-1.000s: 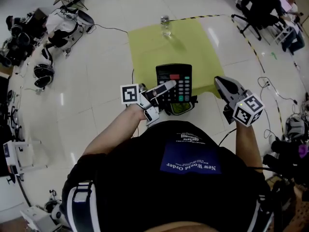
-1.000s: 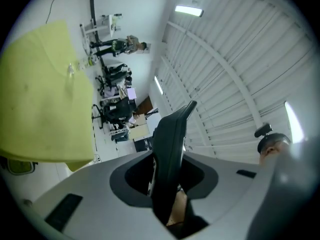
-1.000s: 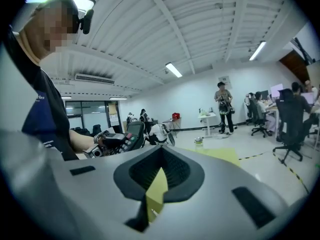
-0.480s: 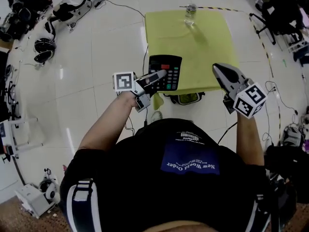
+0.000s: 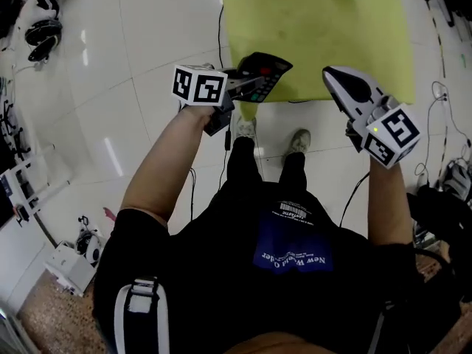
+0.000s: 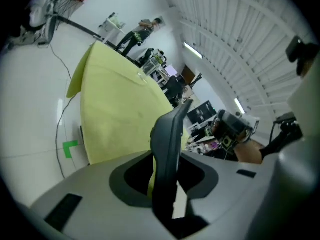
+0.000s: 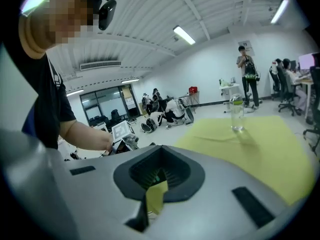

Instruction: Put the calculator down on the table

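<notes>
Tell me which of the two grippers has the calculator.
The left gripper: its jaws are clamped on the edge of the dark calculator. The right gripper is shut with nothing between its jaws.

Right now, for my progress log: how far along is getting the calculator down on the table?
Done: the calculator is at the near edge of the yellow-covered table. In hand: the left gripper is clamped on it and holds it tilted, not lying flat. Left: lay it on the cloth and release. The right gripper is shut and empty.
</notes>
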